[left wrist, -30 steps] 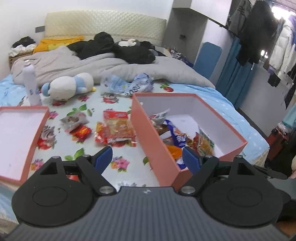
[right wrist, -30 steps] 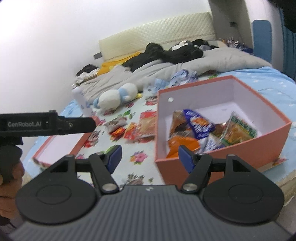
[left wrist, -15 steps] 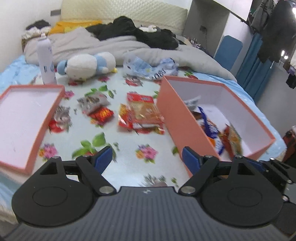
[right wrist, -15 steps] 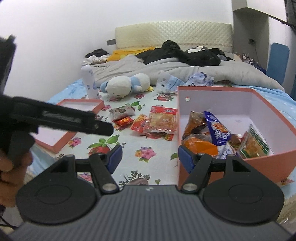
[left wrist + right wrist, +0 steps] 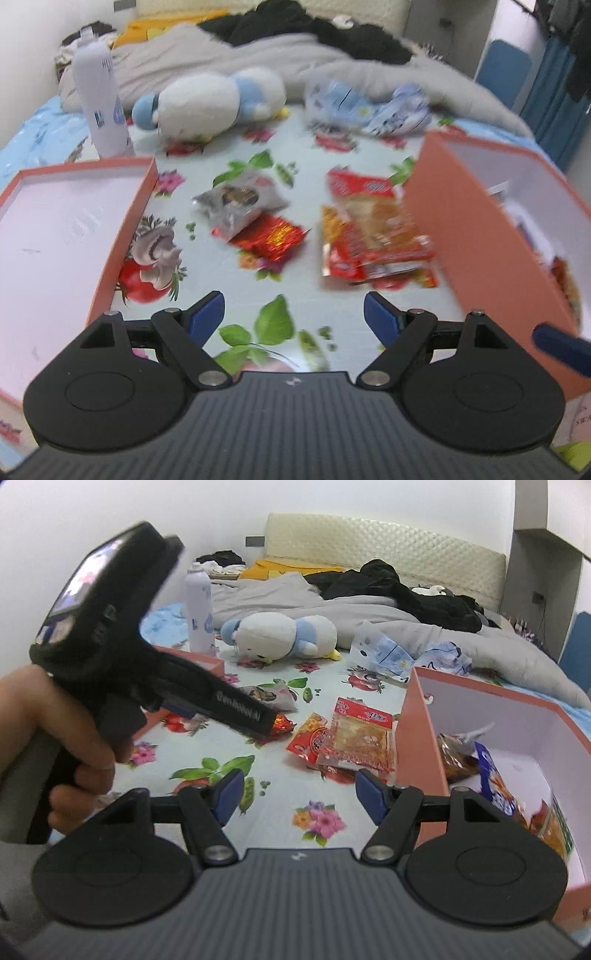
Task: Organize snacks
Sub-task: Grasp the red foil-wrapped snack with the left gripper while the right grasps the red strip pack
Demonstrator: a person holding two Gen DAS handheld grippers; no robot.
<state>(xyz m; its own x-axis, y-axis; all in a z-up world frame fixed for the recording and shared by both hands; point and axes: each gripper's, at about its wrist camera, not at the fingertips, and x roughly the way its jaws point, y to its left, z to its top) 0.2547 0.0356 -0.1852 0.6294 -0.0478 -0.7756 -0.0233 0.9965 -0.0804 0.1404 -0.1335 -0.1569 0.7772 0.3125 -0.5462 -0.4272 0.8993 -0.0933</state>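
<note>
A plush penguin [image 5: 218, 101] lies beside a white bottle [image 5: 101, 114].

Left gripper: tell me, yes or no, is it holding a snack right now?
No. The left gripper is open and empty above the bedsheet, short of the snack packets.

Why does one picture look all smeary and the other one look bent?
Left wrist view: smeared by motion blur; the snack packets and plush toy look soft, while the left gripper stays crisp. Right wrist view: mostly sharper, though the hand holding the other gripper is blurred. Both views: the fisheye lens bends the orange box edges.
</note>
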